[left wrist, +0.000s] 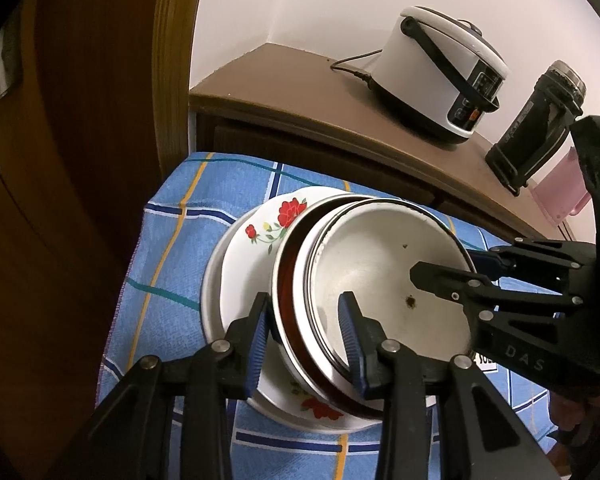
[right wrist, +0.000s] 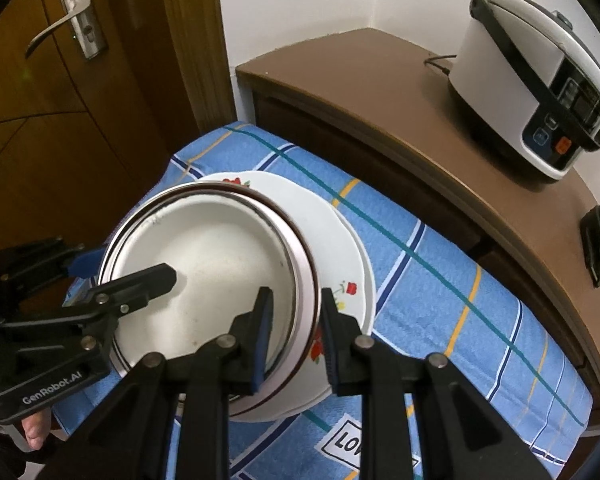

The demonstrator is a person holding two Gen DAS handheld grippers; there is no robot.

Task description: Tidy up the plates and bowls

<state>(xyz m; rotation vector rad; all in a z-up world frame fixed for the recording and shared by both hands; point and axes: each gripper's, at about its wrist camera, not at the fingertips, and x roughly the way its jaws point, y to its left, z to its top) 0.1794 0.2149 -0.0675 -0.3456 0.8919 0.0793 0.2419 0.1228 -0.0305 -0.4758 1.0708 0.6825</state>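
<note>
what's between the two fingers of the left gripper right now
In the left wrist view, the left gripper straddles the near rims of the nested bowls, one finger inside, one outside, above the flowered plate.

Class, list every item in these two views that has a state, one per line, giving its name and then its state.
Left gripper: fingers astride the stacked bowls' near rim.
Right gripper: fingers astride the opposite rim.
Stacked bowls: nested, upright, resting on the flowered plate.
Flowered plate: flat on the checked cloth.
Rice cooker: lid closed, cord attached.
Door: shut.
</note>
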